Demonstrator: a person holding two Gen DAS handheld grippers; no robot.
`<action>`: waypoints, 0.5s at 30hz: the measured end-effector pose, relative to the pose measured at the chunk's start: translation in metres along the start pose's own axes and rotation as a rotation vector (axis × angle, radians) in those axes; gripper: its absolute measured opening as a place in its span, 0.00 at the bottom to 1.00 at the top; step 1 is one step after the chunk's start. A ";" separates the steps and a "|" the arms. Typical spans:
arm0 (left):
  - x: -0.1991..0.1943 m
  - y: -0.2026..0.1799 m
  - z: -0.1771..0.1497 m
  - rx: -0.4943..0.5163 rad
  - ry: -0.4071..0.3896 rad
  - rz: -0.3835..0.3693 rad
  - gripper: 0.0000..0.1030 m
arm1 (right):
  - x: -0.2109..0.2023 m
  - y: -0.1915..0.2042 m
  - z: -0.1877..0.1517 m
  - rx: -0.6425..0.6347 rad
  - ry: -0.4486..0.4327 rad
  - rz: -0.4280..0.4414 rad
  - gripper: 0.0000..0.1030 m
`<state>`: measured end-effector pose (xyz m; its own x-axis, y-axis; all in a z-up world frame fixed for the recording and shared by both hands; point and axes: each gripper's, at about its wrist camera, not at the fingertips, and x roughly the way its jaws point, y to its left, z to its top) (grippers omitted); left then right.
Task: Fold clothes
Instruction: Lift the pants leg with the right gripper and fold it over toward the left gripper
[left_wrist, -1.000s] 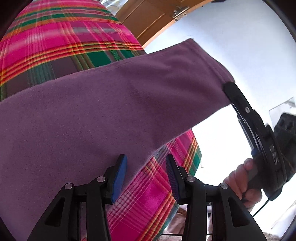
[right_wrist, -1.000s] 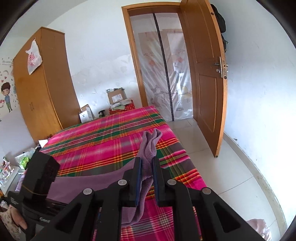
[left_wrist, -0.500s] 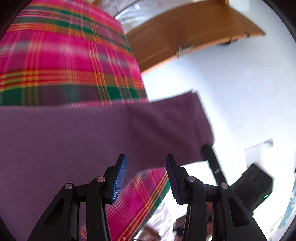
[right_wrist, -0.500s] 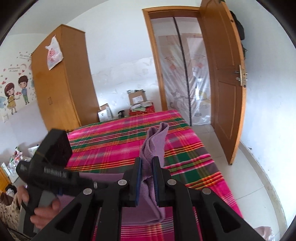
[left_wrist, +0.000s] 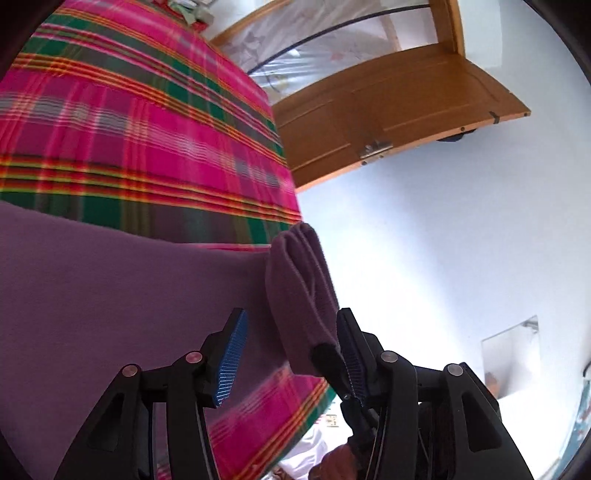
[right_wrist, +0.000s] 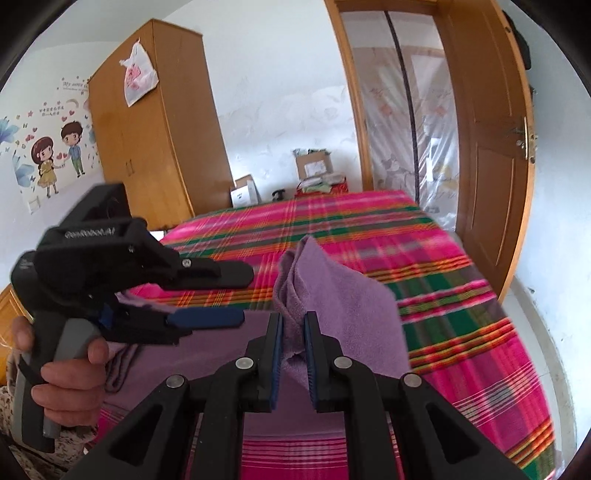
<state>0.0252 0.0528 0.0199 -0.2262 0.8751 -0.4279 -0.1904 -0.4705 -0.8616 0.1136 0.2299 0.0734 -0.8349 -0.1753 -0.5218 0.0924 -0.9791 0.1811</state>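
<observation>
A purple garment (right_wrist: 354, 314) lies spread over the bed, and one end of it is lifted into a bunched fold (left_wrist: 299, 284). My right gripper (right_wrist: 293, 319) is shut on that fold, which sticks up between its blue pads. My left gripper (left_wrist: 291, 314) hovers just above the spread cloth with its jaws opening. The held fold and the right gripper's tip (left_wrist: 325, 355) sit in front of its right finger, and neither pad presses on cloth. In the right wrist view the left gripper (right_wrist: 236, 295) is at the left, held by a hand (right_wrist: 66, 373), close to the right one.
The bed carries a pink, green and orange plaid sheet (right_wrist: 443, 280). A wooden wardrobe (right_wrist: 155, 147) stands at the back left, cardboard boxes (right_wrist: 314, 166) beyond the bed, and an open wooden door (right_wrist: 487, 147) at the right. White floor (right_wrist: 546, 332) runs along the bed's right side.
The two grippers have come together: the left one now sits close beside the right, its jaws wider. The purple end, stretched out before, is now a bunched fold in front of the left jaws.
</observation>
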 end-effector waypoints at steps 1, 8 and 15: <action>0.004 0.006 0.002 -0.019 0.008 -0.007 0.51 | 0.003 0.002 -0.003 0.001 0.008 0.006 0.12; -0.001 0.029 -0.002 -0.091 0.043 -0.026 0.55 | 0.024 0.020 -0.021 0.004 0.072 0.054 0.12; -0.005 0.035 -0.006 -0.107 0.037 -0.021 0.55 | 0.030 0.042 -0.034 -0.014 0.092 0.090 0.12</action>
<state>0.0254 0.0326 -0.0099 -0.1872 0.8890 -0.4179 -0.0913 -0.4393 -0.8937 0.1110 0.1797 0.0373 -0.7694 -0.2707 -0.5786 0.1731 -0.9602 0.2190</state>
